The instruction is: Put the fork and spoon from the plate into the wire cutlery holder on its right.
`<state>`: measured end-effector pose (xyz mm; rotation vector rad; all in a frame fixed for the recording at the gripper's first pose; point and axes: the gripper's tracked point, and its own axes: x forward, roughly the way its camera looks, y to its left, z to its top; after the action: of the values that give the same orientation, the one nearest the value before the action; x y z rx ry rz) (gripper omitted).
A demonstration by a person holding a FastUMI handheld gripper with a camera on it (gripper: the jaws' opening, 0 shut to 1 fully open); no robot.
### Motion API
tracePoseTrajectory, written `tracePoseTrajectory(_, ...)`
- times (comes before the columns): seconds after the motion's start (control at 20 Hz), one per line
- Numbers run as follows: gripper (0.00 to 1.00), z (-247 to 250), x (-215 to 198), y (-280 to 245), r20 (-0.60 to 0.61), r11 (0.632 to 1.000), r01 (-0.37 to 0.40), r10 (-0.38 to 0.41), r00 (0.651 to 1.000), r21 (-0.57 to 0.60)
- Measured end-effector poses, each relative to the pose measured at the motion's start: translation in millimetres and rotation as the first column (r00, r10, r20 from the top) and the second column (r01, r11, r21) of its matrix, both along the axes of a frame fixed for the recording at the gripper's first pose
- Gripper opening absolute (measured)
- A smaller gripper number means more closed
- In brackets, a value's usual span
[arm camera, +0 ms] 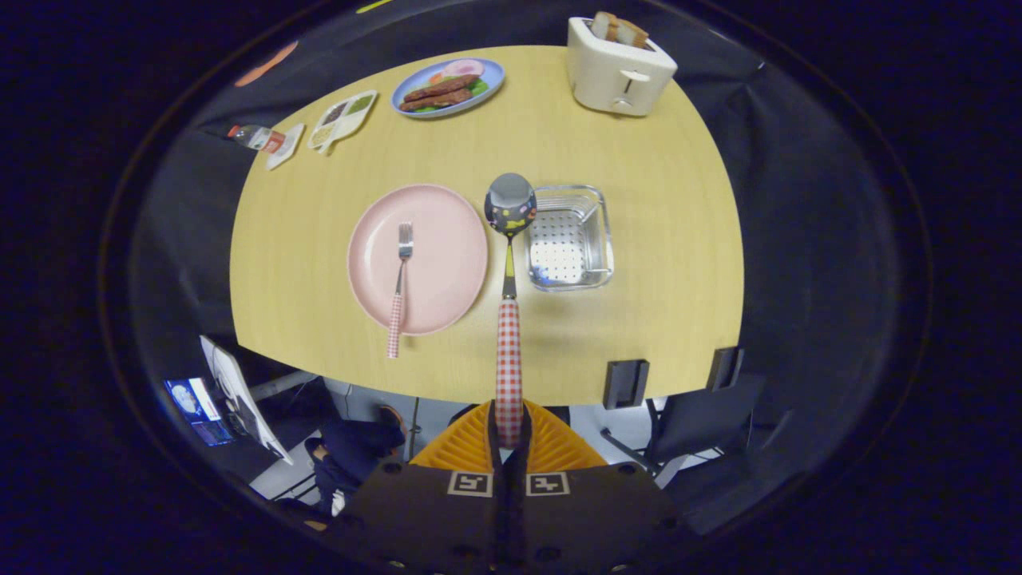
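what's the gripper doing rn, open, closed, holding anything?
Gripper: closed on the spoon, both fingers pinching its checked handle; the bowl hangs between the pink plate and the wire cutlery holder.

Your hand-held gripper [509,431] is raised well above the tabletop [639,319] and looks down on it from the near edge. Its two fingers [479,447] are drawn together, both pressing on the end of the red-and-white checked handle of the steel spoon [509,351]. You carry that spoon straight out ahead along the fingers' line, handle nearest you and bowl farthest away. The grip sits at the very end of the handle, leaving most of the spoon's length free beyond the fingertips. The body of the gripper sits level and centred behind the fingers.
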<state>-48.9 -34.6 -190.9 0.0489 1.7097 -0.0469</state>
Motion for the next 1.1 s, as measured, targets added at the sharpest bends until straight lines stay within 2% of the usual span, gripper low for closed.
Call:
tracePoseTrajectory(0.25,0.0,-2,-14,-23,-0.105,0.998,0.064,-0.065,0.992,-0.014)
tracePoseTrajectory(0.75,0.01,-15,9,-18,-0.279,0.995,0.103,-0.094,0.956,0.017)
tracePoseTrajectory(0.85,0.0,-14,17,-12,-0.318,0.988,0.145,-0.124,0.94,0.046)
tracePoseTrajectory(0.95,0.01,-20,24,-22,-0.31,0.993,0.117,-0.104,0.945,0.024)
tracePoseTrajectory(1.1,0.02,-23,30,-24,-0.328,0.993,0.118,-0.108,0.938,0.01)
